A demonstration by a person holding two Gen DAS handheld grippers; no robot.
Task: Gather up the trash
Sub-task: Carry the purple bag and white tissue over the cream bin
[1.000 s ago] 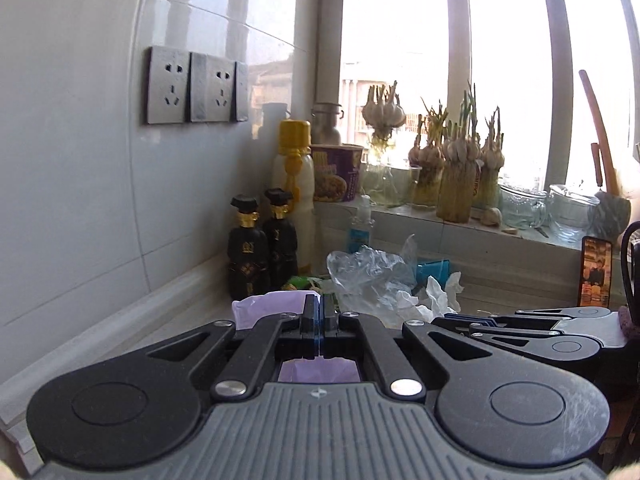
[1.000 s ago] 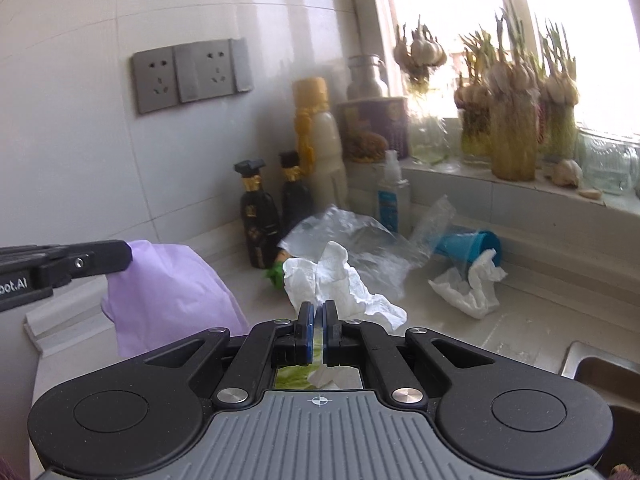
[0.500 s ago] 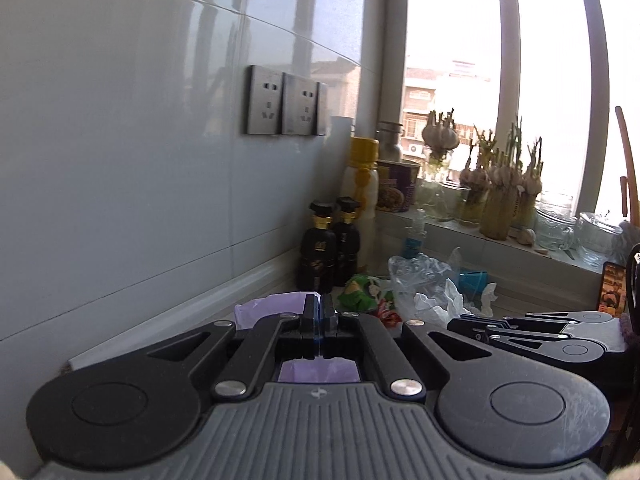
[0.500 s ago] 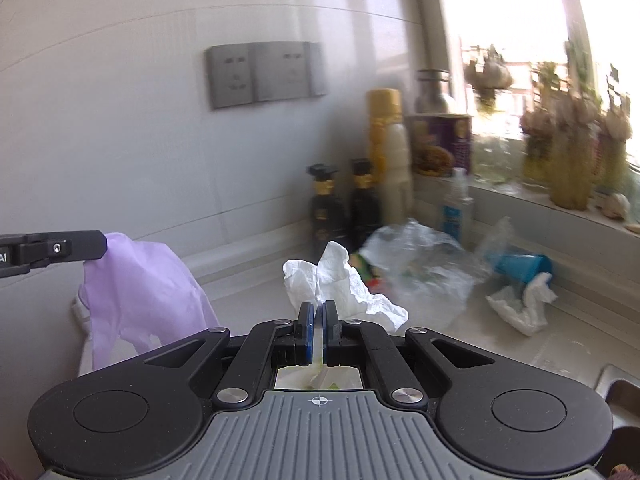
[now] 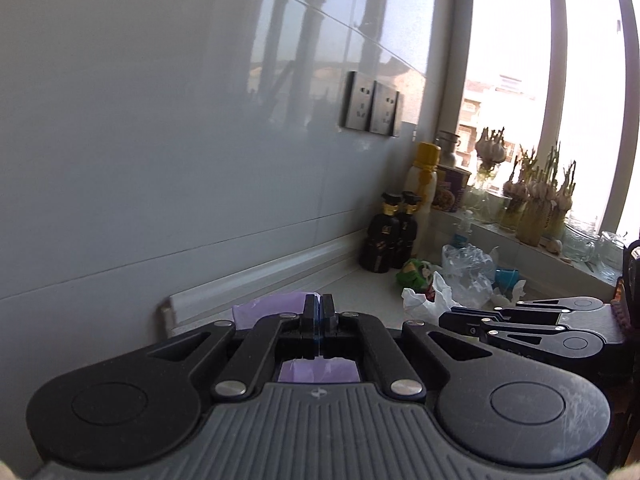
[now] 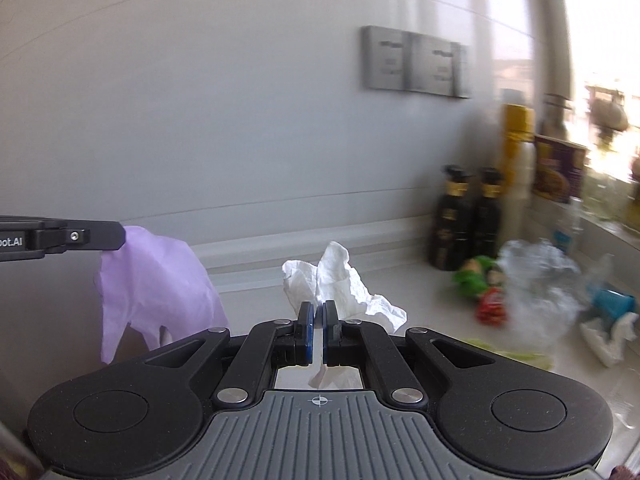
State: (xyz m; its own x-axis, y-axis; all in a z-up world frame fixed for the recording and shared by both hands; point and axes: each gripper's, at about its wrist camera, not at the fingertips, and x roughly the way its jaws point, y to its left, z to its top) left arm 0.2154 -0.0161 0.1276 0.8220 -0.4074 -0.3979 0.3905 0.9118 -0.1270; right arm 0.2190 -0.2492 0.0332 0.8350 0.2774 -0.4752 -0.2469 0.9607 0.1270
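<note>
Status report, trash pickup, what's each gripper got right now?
Left gripper shut on purple bag. Right gripper shut on white tissue. More trash by the dark bottles. Nothing blocking.

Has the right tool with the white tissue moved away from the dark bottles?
Yes. The right tool, shut on the white tissue, backed away; the dark bottles look farther away.

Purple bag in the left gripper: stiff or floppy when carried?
Probably floppy: the purple bag hangs in limp folds below the shut left gripper. Likely very light, thin film. It may sway and brush the counter.
</note>
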